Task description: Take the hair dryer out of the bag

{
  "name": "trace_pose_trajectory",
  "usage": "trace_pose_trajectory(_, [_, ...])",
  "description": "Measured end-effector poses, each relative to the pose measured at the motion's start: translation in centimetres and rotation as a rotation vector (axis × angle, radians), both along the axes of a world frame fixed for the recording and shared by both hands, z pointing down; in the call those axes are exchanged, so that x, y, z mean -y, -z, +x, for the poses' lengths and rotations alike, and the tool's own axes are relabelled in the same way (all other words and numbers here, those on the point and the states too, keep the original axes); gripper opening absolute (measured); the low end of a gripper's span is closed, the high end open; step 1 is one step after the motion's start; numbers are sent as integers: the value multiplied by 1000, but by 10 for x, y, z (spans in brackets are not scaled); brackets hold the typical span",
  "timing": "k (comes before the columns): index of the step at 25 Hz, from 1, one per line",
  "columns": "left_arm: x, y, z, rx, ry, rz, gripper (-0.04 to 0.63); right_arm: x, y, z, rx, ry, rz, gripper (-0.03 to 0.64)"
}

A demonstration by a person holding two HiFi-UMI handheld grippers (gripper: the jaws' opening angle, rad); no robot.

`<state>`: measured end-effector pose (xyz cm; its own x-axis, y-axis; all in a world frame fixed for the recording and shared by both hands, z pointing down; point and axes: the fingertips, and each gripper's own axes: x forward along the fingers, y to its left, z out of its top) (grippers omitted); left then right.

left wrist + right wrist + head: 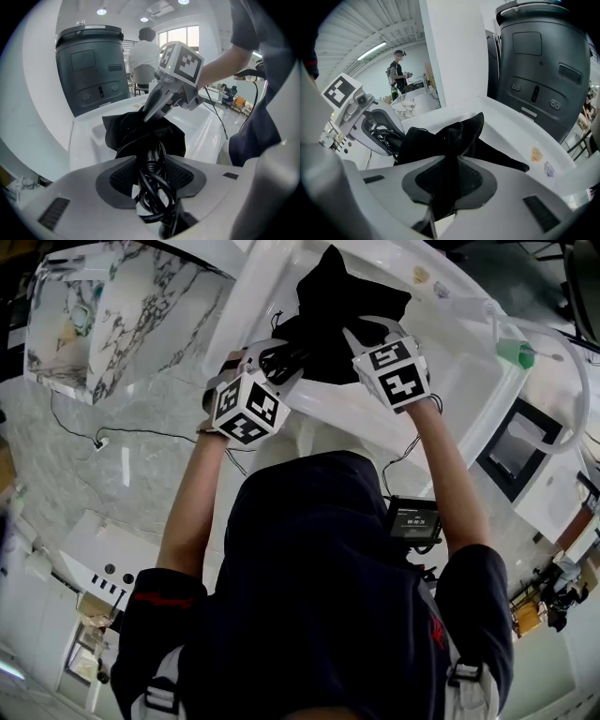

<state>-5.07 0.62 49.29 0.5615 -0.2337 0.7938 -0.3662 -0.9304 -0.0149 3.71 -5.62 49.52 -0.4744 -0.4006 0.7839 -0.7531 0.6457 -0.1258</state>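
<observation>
A black cloth bag [342, 306] lies on the white table [450, 371], and both grippers meet at it. My left gripper [281, 357] is shut on a coiled black power cord [152, 187] that comes out of the bag's mouth [126, 131]. The dryer's body is hidden inside the cloth. My right gripper [361, 334] is shut on a fold of the bag [454, 136], and the cloth runs down between its pads. In the right gripper view the left gripper [386, 133] sits at the bag's left side with the cord in it.
A tall dark grey machine [539, 70] stands behind the table. A marble counter [103, 315] lies to the left, and a green-capped item [516, 352] sits at the table's right end. Two small stickers [536, 153] are on the tabletop. People stand in the background [143, 56].
</observation>
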Motion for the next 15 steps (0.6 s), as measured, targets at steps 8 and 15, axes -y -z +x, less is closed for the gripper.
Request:
trace_pose_trajectory(8, [1,2,1,-12,1,3,192,2,2,2,-19,-2,14,49])
trace_pose_trajectory(15, [2,6,1,-35,4,1,189,10,3,11,-36,-34,34,48])
